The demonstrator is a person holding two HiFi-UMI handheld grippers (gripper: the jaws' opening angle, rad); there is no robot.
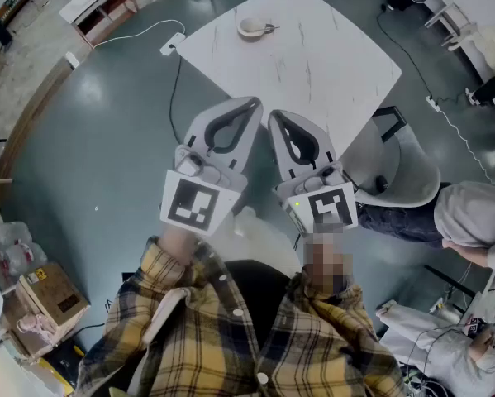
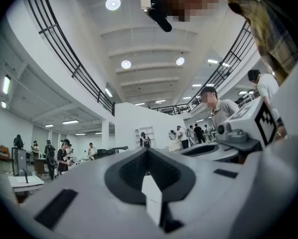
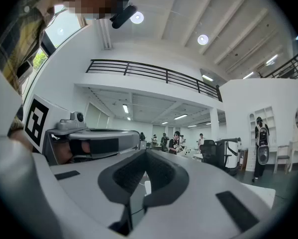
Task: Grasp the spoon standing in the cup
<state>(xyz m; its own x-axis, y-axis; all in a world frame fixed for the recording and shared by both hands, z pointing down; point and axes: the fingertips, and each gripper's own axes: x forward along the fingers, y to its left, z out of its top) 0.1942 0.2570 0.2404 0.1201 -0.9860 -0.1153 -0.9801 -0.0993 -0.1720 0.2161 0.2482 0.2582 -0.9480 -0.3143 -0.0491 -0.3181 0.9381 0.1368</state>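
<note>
A pale cup [image 1: 251, 28] stands near the far edge of the white table [image 1: 313, 64] in the head view, with a spoon [image 1: 268, 28] leaning out to its right. My left gripper [image 1: 251, 103] and right gripper [image 1: 276, 118] are held side by side close to my chest, short of the table's near edge and well away from the cup. Both have their jaws together with nothing between them. The left gripper view [image 2: 148, 152] and the right gripper view [image 3: 147, 153] look level across a large hall, and neither shows the cup or the table.
A grey chair [image 1: 396, 168] stands at the table's right corner, with a seated person [image 1: 478, 213] beyond it. A power strip [image 1: 173, 44] and its cable lie on the floor left of the table. A cardboard box [image 1: 53, 292] sits at the lower left.
</note>
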